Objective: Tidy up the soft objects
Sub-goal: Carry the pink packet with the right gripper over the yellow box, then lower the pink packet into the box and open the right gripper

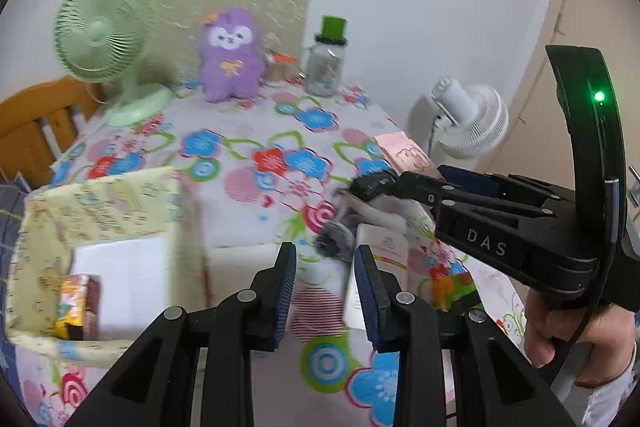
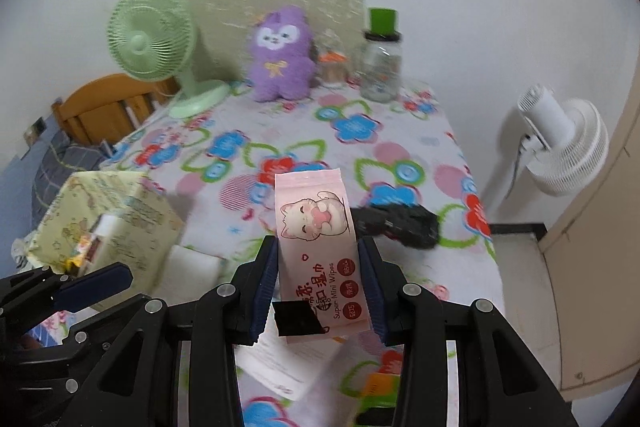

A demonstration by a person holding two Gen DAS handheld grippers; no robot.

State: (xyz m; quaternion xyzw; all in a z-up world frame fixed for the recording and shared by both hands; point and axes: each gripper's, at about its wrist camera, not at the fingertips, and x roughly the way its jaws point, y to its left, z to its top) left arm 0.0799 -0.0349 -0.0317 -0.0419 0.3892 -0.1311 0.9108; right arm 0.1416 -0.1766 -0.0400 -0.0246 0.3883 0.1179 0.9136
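Observation:
My right gripper [image 2: 318,267] is shut on a pink pack of wet wipes [image 2: 316,227] with a cat picture and holds it above the flowered table [image 2: 400,163]. In the left wrist view the right gripper [image 1: 384,183] comes in from the right with the pink pack [image 1: 402,149] sticking out behind it. My left gripper [image 1: 325,283] is open and empty, low over the table's front. A yellow fabric storage box [image 1: 100,203] stands to its left, holding a white pack [image 1: 120,275] and a small colourful box [image 1: 78,307]. The yellow box also shows in the right wrist view [image 2: 132,211].
A purple plush toy [image 1: 232,55], a green desk fan [image 1: 106,31] and a glass jar with a green lid [image 1: 326,63] stand at the table's back. A white packet [image 1: 380,279] and a dark object [image 2: 400,225] lie on the table. A white floor fan [image 2: 568,143] stands right.

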